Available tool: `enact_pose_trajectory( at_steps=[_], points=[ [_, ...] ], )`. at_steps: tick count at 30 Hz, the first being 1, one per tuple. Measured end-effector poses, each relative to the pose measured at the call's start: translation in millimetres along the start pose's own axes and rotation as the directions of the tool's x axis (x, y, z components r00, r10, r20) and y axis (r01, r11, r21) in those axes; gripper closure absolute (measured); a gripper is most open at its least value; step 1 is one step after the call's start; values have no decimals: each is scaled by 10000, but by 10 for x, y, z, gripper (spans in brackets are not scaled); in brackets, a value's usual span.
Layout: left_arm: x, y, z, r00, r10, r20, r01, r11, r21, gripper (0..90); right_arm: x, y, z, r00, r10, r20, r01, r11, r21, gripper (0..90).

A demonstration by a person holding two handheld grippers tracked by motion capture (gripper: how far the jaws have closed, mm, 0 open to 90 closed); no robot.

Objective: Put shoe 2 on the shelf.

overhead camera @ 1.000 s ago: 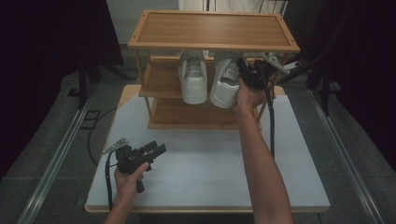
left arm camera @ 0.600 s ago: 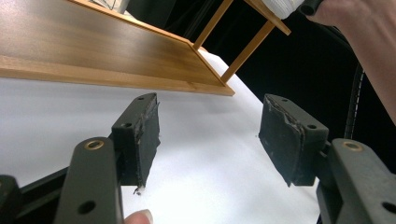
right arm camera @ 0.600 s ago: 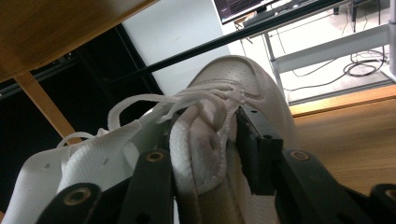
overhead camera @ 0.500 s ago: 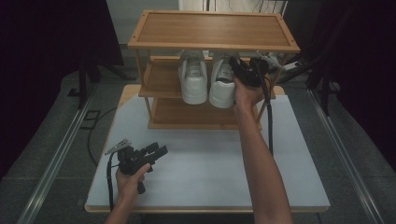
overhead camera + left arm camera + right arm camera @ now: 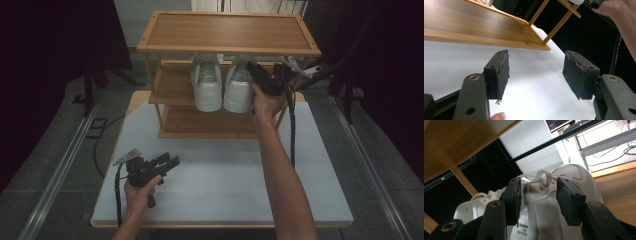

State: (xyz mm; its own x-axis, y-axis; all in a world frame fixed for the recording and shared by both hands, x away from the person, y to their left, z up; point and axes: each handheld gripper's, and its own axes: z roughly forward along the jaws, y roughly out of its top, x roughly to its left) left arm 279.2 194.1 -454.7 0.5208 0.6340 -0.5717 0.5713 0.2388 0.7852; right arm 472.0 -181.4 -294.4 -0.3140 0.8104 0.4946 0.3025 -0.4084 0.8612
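Two white sneakers stand side by side on the middle shelf of a wooden rack [image 5: 230,32], the left sneaker [image 5: 207,82] and the right sneaker [image 5: 237,87]. My right gripper [image 5: 251,69] reaches in at the right sneaker's opening. In the right gripper view its jaws have just been opening, and the right gripper [image 5: 539,195] now stands open around the tongue and collar of that sneaker [image 5: 544,220], with the other sneaker [image 5: 474,205] behind. My left gripper [image 5: 172,162] is held low over the white table [image 5: 225,185]. That left gripper [image 5: 536,72] is open with nothing between its fingers.
The rack's lowest shelf [image 5: 474,25] lies just beyond the left gripper. A black cable [image 5: 292,135] hangs from the right gripper down to the table. Dark curtains flank the table, and metal rails [image 5: 65,165] run along the floor on both sides.
The right sneaker has gone from tilted to standing straight beside the left one. The right gripper's jaws have spread apart off it. The left hand has stayed put.
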Motion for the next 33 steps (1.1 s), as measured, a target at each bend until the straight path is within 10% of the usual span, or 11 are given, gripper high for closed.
enact_pose_trajectory(
  at_steps=[14,33],
  points=[
    [14,17,-27,9998,74,-161,-75,10000,-62,376,-4,-6,-329,9900,-1412,29,1408,9887,518,437],
    [-6,50,-140,9993,212,-306,-219,9995,-237,378,-82,-226,-1285,9353,-3389,-1016,3447,9376,456,427]
  ],
)
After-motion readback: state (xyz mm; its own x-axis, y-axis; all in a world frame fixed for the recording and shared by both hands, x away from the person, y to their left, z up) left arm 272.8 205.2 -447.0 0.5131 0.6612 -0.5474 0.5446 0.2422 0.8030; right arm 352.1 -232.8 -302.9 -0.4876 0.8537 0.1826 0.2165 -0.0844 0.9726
